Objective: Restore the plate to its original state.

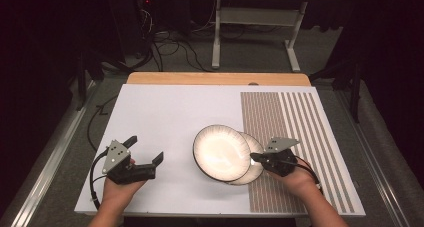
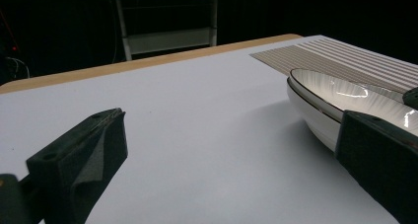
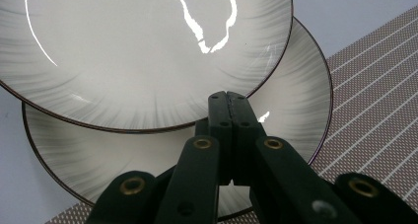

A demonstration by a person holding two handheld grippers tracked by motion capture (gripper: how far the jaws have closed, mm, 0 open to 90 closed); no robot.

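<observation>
High view, two bowls on the white worktop [image 1: 165, 112], upper bowl [image 1: 220, 152] overlapping lower bowl [image 1: 252, 172] beside the striped mat [image 1: 295, 132], right tool [image 1: 256, 158] clamped on the upper bowl's rim, left tool [image 1: 146, 149] wide open, holding nothing.

White board [image 1: 165, 117] on wooden table [image 1: 215, 78]; striped mat [image 1: 295, 122] at right; cables [image 1: 165, 47] on floor.

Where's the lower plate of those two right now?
In the high view the lower plate lies right of centre, half on the striped mat, under the upper plate, beside the right claw.
</observation>
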